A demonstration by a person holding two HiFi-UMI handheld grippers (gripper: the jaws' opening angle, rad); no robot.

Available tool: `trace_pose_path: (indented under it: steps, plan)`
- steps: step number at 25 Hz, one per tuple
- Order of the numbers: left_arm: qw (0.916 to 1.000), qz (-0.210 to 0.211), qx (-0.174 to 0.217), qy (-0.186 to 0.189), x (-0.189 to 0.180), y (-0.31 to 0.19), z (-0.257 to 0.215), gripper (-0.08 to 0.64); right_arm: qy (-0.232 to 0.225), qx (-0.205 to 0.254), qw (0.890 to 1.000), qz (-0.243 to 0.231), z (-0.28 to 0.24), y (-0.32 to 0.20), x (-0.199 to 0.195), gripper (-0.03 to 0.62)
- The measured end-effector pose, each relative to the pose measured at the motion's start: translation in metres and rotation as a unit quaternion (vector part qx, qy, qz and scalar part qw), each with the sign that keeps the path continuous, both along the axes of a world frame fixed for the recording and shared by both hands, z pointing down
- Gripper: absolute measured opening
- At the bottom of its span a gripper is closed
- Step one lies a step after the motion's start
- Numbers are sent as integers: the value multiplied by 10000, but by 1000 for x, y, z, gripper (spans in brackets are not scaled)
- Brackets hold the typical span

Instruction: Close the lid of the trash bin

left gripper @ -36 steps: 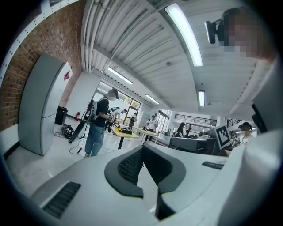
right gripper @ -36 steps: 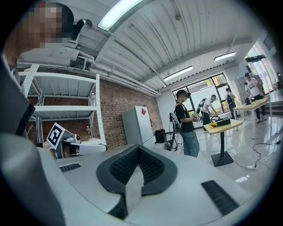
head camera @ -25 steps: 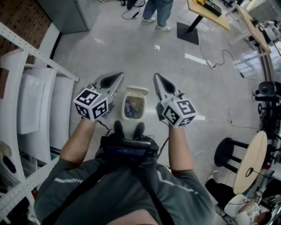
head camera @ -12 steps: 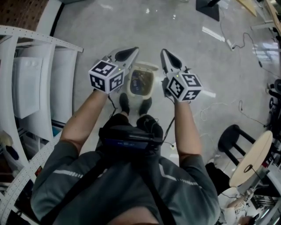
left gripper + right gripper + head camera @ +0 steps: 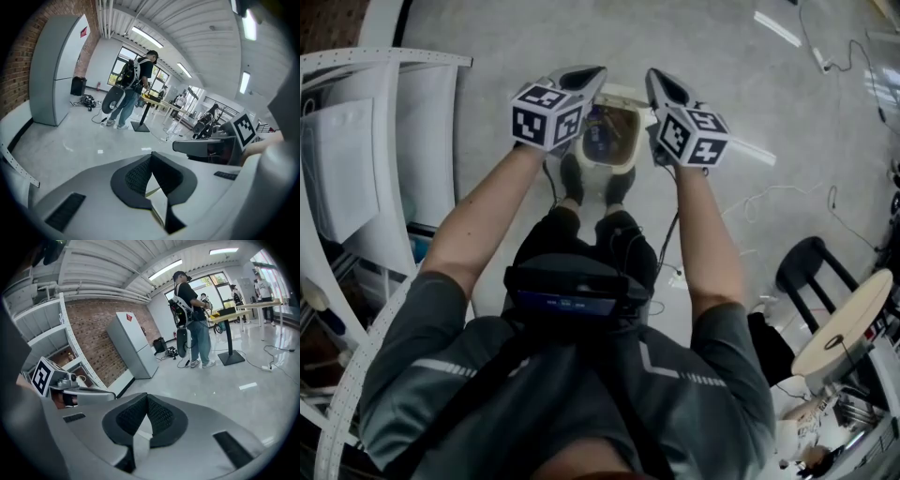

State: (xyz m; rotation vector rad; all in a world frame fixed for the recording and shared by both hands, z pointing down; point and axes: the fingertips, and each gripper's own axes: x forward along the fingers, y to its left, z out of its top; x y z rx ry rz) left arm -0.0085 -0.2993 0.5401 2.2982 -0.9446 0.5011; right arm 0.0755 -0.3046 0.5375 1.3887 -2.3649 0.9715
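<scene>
Cream plastic trash bin sat open on the floor just beyond the person's shoes, between both tongs. Left tongs and right tongs were pinched together, empty. Looked like the approach step. Next move would need a tip on the raised lid at the far rim, pushing it down. Lid was mostly hidden; neither gripper view showed the bin.

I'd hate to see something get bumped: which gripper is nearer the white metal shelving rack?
Left. The left gripper is between the white metal shelving rack and the open beige plastic trash bin; the right gripper is across the bin, farther away.
</scene>
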Motion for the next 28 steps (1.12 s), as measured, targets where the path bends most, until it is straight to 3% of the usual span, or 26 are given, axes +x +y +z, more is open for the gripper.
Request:
trace_pose_path:
  steps: [6,12,15,22,28]
  plan:
    - [9993,106,-299,-176,8,-9,61,2,484,-514,9974,107,75,3,17,11]
    - [9938,-391,-1018,-221,-6,-10,117,2,592,-1039,9926,197,131,7,20,11]
    - [9942,-192,-967,-424,0,-9,129,2,592,-1146,9913,272,141,5,24,11]
    - [9921,-149,-1178,-400,8,-6,144,2,616,-1275,9897,215,157,12,22,11]
    - [9890,-111,-1394,-475,14,0,152,2,367,-1360,9897,251,161,18,22,11]
